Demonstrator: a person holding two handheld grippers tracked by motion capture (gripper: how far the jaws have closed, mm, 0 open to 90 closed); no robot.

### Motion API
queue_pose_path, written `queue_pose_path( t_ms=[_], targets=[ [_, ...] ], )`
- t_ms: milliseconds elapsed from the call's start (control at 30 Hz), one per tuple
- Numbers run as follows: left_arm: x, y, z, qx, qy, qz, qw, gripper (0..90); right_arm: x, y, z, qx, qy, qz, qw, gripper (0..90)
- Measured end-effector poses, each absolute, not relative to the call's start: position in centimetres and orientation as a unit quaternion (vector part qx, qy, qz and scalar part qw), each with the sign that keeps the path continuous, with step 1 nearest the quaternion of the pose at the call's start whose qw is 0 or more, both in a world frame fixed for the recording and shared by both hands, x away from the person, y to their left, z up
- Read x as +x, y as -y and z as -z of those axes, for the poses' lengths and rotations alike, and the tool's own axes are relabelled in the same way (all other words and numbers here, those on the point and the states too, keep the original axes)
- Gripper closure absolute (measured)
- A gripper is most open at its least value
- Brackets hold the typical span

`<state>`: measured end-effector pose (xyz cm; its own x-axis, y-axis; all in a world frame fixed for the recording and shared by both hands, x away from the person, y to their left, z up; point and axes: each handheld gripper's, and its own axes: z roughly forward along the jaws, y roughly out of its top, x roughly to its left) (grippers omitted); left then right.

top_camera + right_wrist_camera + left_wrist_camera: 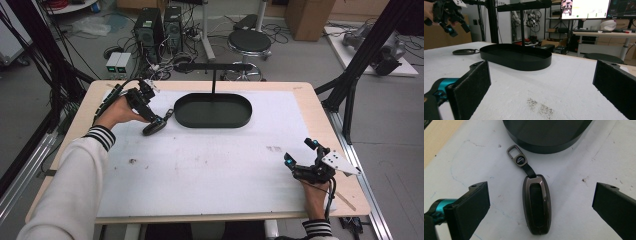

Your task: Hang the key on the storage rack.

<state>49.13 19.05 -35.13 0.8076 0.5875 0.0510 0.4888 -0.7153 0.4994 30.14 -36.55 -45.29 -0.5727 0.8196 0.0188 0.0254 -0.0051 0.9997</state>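
At the left of the high view, the left tool (150, 107) hangs over the key fob (153, 127), which lies flat on the white surface (200, 165) just beside the near left end of the black oval tray (212, 110). In the left gripper view the jaws stand wide apart with nothing between the pads, one on each side of the fob, well clear of its long edges. That straddle looks chosen so the jaws can close across the fob's narrow width. The fob's strap and metal clip (514, 152) point toward the tray wall, the clip stopping just short of it, so a lift into the tray would likely be brief.

In the middle, the tray holds nothing visible, and a thin post with a crossbar (214, 66) rises behind it, perhaps for hanging the clip.

At the right, the right tool (300, 159) rests low near the surface's near right corner, well apart from the fob. Its jaws are likewise spread wide and hold nothing, aimed toward the tray, seemingly parked out of the way.
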Motion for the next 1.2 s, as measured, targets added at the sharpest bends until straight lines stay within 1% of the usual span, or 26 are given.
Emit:
queue_pose_path(
  t_ms=[200, 333, 533, 633, 667, 767, 1000, 1100, 1200],
  targets=[
    [49.6, -18.9, 36.2, 0.928, -0.293, -0.113, 0.199, 1.7, 30.1, 36.6, 45.3, 0.335, -0.63, -0.624, 0.318, 0.5],
    [49.8, -18.6, 36.8, 0.93, -0.294, -0.112, 0.191, 1.8, 30.1, 36.6, 45.3, 0.337, -0.629, -0.626, 0.316, 0.4],
    [50.0, -18.3, 37.4, 0.933, -0.293, -0.102, 0.182, 1.8, 30.1, 36.6, 45.3, 0.337, -0.629, -0.625, 0.316, 0.4],
    [50.2, -18.3, 37.9, 0.934, -0.295, -0.087, 0.181, 1.8, 30.1, 36.6, 45.3, 0.337, -0.629, -0.625, 0.316, 0.5],
    [50.3, -18.3, 38.1, 0.935, -0.297, -0.088, 0.175, 3.6, 30.1, 36.6, 45.3, 0.336, -0.629, -0.625, 0.316, 0.4],
    [50.5, -18.2, 38.6, 0.937, -0.299, -0.079, 0.161, 3.6, 30.1, 36.6, 45.3, 0.336, -0.629, -0.626, 0.315, 0.4],
    [50.8, -17.9, 39.5, 0.938, -0.306, -0.065, 0.149, 3.6, 30.1, 36.6, 45.3, 0.337, -0.629, -0.625, 0.316, 0.4],
    [50.9, -18.0, 39.7, 0.937, -0.312, -0.066, 0.143, 3.7, 30.1, 36.6, 45.3, 0.337, -0.629, -0.625, 0.317, 0.4],
    [51.0, -18.1, 39.7, 0.937, -0.312, -0.058, 0.147, 12.8, 30.1, 36.6, 45.3, 0.337, -0.629, -0.626, 0.316, 0.4]
  ],
)
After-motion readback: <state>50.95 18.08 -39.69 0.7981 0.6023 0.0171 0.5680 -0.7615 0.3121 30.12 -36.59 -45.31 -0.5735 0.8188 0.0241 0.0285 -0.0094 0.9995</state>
